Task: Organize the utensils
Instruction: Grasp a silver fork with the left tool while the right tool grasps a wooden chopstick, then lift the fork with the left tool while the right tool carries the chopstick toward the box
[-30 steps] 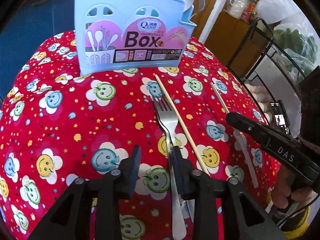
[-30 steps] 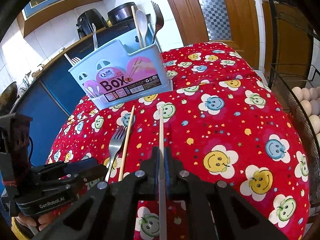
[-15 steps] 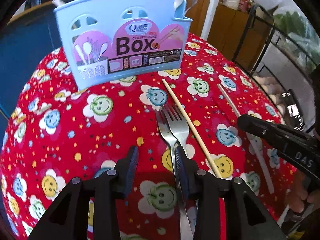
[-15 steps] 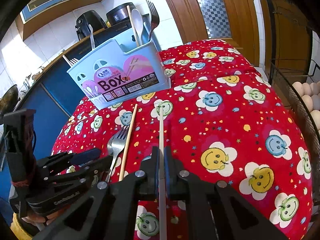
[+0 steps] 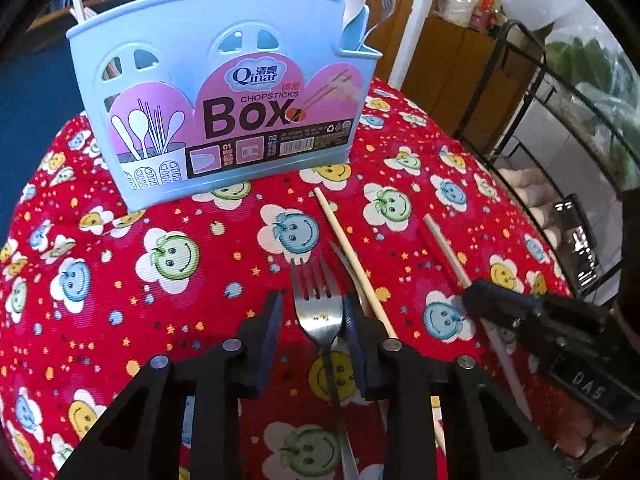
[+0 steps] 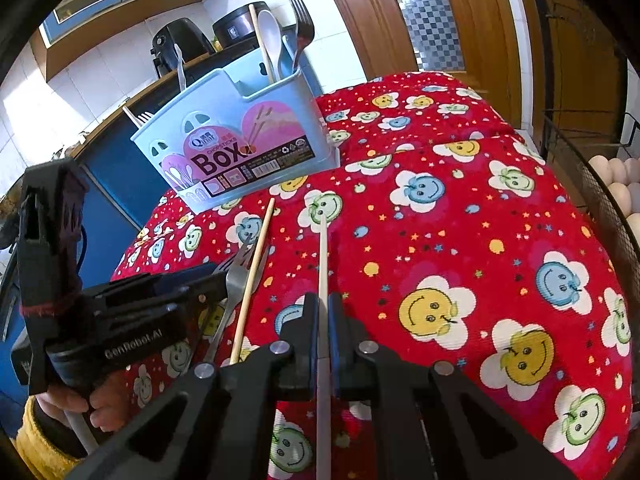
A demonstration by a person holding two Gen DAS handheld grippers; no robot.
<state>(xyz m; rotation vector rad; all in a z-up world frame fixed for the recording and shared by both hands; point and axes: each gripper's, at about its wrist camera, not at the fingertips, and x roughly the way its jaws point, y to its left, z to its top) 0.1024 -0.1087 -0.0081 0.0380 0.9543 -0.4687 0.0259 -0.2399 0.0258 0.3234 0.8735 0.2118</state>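
Nearest in the left wrist view, the left gripper has its jaws partly apart and they have just been closing in; a metal fork lies between them, its head close against the right-hand jaw with a clear gap to the other, and whether that jaw actually presses the fork cannot be told. A second fork shows just past the first, lying on the cloth beside a wooden chopstick that runs diagonally toward the back. In the right wrist view, the right gripper has its jaws closed tight on a pale chopstick, which sticks straight out ahead over the cloth. All of this sits on a counter covered with a red smiley-flower cloth. Farther back stands the light blue utensil box labelled "Chopsticks Box", upright on the cloth; its end compartment holds a white spoon, a fork and a chopstick, all standing upright. To the right, beyond the counter's edge, a black wire rack holds eggs.
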